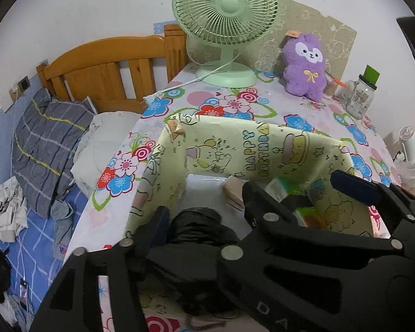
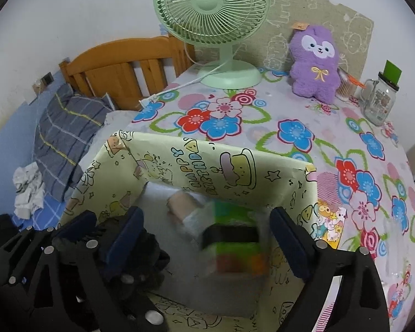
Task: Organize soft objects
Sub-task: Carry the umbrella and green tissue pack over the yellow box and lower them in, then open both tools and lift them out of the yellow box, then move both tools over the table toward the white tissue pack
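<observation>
Left wrist view: your left claw [image 1: 204, 221] pinched the black soft bundle [image 1: 196, 221] inside the yellow box [image 1: 224, 138] near the desk's front edge; let go low. Right wrist view: your right claw [image 2: 207, 229] stood spread over the blurred green packet [image 2: 235, 238].

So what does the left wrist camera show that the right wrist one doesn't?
Only the left wrist view shows the white floor fan past the table's right edge, and the phone on the blue bedsheet. Only the right wrist view shows the cartoon sticker on the box's outer right wall. Both show the yellow birthday box, purple plush, green fan and glass jar.
</observation>
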### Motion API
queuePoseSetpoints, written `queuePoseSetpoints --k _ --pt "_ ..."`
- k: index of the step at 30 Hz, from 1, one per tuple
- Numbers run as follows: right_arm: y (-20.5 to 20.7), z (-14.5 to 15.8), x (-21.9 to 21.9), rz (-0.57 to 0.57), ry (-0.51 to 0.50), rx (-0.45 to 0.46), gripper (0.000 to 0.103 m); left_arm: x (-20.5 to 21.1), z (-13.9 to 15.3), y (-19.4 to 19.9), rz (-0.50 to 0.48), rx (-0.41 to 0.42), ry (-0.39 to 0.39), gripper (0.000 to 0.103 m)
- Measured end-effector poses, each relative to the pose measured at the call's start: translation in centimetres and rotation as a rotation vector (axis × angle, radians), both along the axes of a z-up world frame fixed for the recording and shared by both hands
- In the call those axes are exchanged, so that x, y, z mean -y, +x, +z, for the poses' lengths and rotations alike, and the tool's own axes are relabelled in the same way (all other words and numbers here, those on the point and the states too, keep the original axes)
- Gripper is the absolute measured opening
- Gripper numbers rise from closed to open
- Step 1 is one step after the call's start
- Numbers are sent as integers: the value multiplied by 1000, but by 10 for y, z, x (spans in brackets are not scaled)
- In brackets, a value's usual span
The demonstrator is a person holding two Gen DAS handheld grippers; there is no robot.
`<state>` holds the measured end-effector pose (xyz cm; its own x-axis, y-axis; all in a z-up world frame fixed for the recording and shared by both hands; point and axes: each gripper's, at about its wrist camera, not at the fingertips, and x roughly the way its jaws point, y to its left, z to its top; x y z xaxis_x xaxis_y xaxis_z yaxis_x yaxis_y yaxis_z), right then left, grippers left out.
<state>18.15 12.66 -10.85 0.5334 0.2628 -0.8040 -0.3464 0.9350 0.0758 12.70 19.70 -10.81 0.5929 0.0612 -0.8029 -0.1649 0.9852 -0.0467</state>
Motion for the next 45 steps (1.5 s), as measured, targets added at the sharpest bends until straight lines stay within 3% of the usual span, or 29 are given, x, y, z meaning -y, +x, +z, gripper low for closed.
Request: queuePoseSetpoints --k 4,8,27,36,45 --pt "-2 4 1 6 -16 21 97 2 1 0 -15 8 -18 83" --pt "-5 14 6 5 -25 58 97 6 7 -2 -12 29 -17 90" --pt "-28 57 48 -57 -7 163 97 43 44 -16 -50 137 23 92" --pt "-40 79 95 -123 5 216 97 83 63 -23 -104 187 39 92" --pt "-52 82 151 -204 13 218 97 133 68 -27 -182 192 50 92"
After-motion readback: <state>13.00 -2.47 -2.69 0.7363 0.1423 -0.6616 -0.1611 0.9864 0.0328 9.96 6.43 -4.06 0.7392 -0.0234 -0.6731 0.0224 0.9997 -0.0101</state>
